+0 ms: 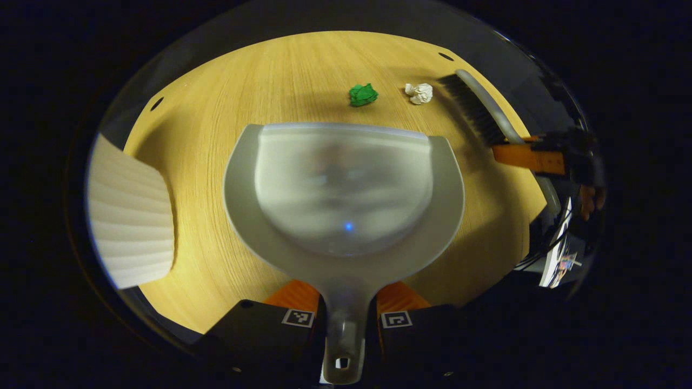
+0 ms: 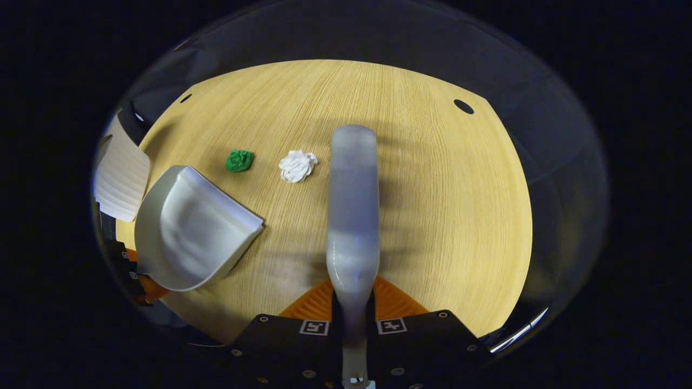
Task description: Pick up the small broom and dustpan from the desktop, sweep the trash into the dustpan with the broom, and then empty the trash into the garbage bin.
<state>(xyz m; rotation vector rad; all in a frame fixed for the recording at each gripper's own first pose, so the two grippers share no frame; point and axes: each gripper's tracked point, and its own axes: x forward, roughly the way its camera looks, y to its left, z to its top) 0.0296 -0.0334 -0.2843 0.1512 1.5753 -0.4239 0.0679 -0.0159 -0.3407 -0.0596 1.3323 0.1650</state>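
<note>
My left gripper point(image 1: 346, 302) is shut on the handle of the grey dustpan point(image 1: 346, 194), whose open lip faces away over the wooden desktop point(image 1: 227, 97). Beyond the lip lie a green crumpled paper ball point(image 1: 363, 94) and a white one point(image 1: 420, 93). To the right, the broom point(image 1: 478, 108) with dark bristles is held by the other gripper point(image 1: 532, 156). In the right gripper view my right gripper point(image 2: 352, 300) is shut on the broom handle point(image 2: 353, 210). The broom extends forward above the table. The green ball point(image 2: 239, 160) and white ball point(image 2: 297, 165) lie left of it, near the dustpan point(image 2: 192, 229).
A white ribbed garbage bin point(image 1: 130, 216) stands at the table's left edge, also seen as the bin point(image 2: 121, 173) in the right gripper view. Small dark holes point(image 2: 463, 106) mark the tabletop corners. A hand point(image 1: 592, 197) holds the other gripper.
</note>
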